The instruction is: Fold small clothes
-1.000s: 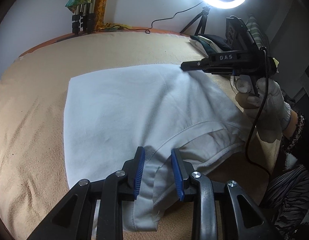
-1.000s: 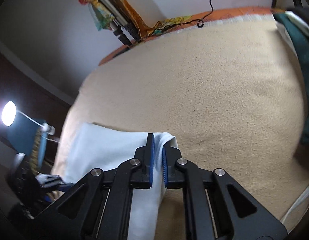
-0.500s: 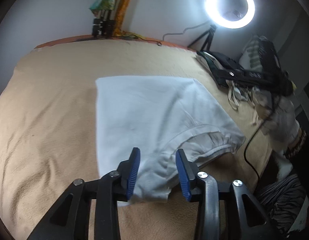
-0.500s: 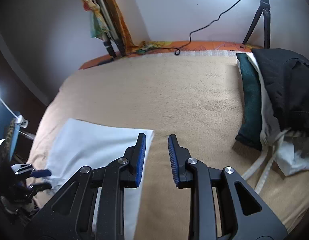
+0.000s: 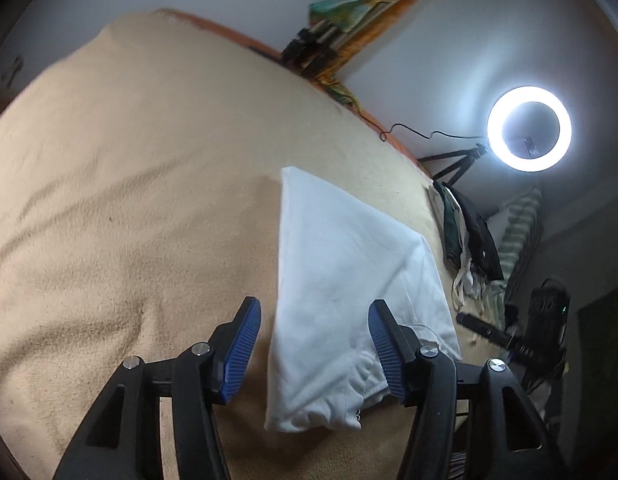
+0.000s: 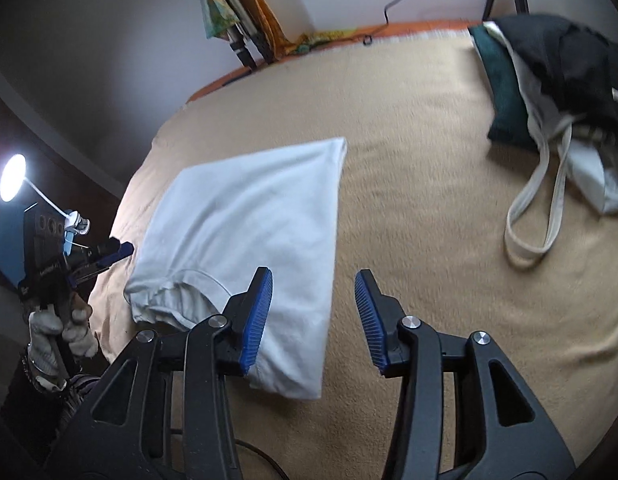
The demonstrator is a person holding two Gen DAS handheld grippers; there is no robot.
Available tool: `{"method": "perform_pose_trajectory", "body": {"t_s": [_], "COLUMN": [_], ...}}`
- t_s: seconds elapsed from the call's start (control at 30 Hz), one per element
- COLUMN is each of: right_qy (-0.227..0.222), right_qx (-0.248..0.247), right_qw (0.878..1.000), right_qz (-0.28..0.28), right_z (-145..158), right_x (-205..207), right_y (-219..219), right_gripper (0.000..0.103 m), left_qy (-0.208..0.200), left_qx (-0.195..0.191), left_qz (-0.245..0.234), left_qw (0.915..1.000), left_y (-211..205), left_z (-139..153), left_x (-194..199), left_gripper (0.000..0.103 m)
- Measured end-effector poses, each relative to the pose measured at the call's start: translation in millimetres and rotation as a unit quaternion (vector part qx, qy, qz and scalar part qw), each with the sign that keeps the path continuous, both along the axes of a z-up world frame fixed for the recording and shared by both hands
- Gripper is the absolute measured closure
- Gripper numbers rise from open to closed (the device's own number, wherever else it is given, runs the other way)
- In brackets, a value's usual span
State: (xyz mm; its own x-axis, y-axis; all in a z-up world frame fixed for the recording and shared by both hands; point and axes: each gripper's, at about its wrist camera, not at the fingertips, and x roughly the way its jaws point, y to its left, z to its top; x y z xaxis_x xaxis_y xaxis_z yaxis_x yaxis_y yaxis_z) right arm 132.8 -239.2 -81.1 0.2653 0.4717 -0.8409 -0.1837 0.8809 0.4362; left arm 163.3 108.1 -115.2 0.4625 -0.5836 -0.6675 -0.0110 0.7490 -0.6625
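Folded white garment (image 5: 349, 280) lying flat on the tan blanket (image 5: 129, 200), with both grippers clear of it. Earlier frames are given, so note that the jaws of both grippers have just been opening; nothing is between either pair now.

Risks, as judged from this moment. The neckline end of the garment sits loose and rumpled, with the collar layers bunched at the near edge in the left wrist view. A careless regrasp there could catch only the top layer and pull the fold apart. A pad dragging across the cloth could also skew the long straight edges. The pile of dark and green clothes (image 6: 549, 60) with its pale straps (image 6: 541, 216) lies well apart at 2 o'clock in the right wrist view, so a wide sweep of the right gripper could snag a strap.

Position relative to the fingers. In the left wrist view the left gripper (image 5: 315, 354) has its blue pads wide apart and empty; the garment shows behind the gap and runs away toward 12 o'clock, apparently below the pads and untouched. In the right wrist view the right gripper (image 6: 313, 320) is likewise spread and empty, with the garment toward 10 o'clock, its long right edge passing behind the left finger (image 6: 256, 316). A gloved hand (image 6: 57, 332) holds the left gripper at 8 o'clock.
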Motion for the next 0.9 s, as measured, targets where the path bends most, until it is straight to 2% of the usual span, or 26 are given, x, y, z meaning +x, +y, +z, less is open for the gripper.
{"method": "perform_pose_trajectory", "body": {"t_s": [0.23,0.53,0.67,0.8,0.9], "right_qy": [0.021,0.059,0.068,0.071,0.065], "right_qx": [0.016,0.067,0.102,0.119,0.108], "right_qw": [1.000,0.996,0.992,0.990,0.992], "right_qz": [-0.007,-0.022,-0.029,-0.020,-0.009], "right_z": [-14.0,-32.2,-36.2,-37.9,-36.2], "right_x": [5.1,14.2,17.9,24.3,28.3], "right_y": [0.9,-4.7,-6.3,2.8,13.8], "right_gripper": [0.057,0.057,0.057,0.058,0.060], "left_qy": [0.036,0.036,0.042,0.041,0.037], "left_qx": [-0.014,-0.033,-0.036,-0.030,-0.014], "left_qz": [0.003,0.000,-0.005,-0.011,-0.013], "left_qw": [0.9993,0.9988,0.9984,0.9987,0.9991], "left_y": [-4.3,-12.0,-17.3,-26.1,-31.5], "left_z": [-21.1,-25.4,-28.7,-28.4,-27.0], "left_x": [16.1,29.3,35.6,40.8,42.5], "left_gripper": [0.045,0.047,0.064,0.069,0.076]}}
